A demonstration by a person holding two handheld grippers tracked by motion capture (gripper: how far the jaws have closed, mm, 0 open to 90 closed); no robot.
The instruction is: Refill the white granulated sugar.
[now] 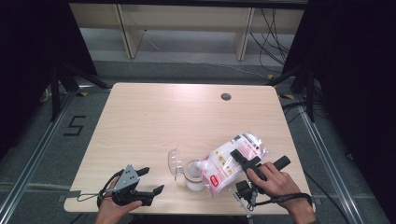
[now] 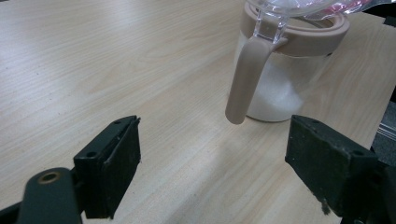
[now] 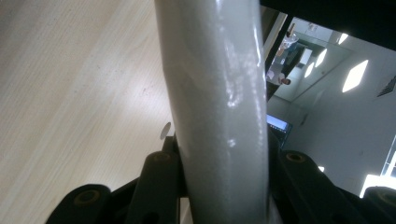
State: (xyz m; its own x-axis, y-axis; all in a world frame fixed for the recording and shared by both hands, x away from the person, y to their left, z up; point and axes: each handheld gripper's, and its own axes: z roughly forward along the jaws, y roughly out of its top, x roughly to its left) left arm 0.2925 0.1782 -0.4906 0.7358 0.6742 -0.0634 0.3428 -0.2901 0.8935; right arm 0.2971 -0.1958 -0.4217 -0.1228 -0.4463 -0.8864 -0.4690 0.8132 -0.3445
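Two hand-held grippers, both matte black. Left gripper (image 1: 148, 180): grey three-cornered plate on top, dotted with small dark screw holes; thin black cable looping out to the left. Up close in the left gripper view, jaws as thick rectangular black blocks, faces slightly scuffed, each on a rounded arm with a brass-coloured rivet at the pivot. Right gripper (image 1: 240, 156): long black body, stubby black handle to the right, black cable curling near the wrist, small black box at the near end. Same rounded arms and brass-ringed rivets in the right gripper view. Bare forearms, no sleeves.
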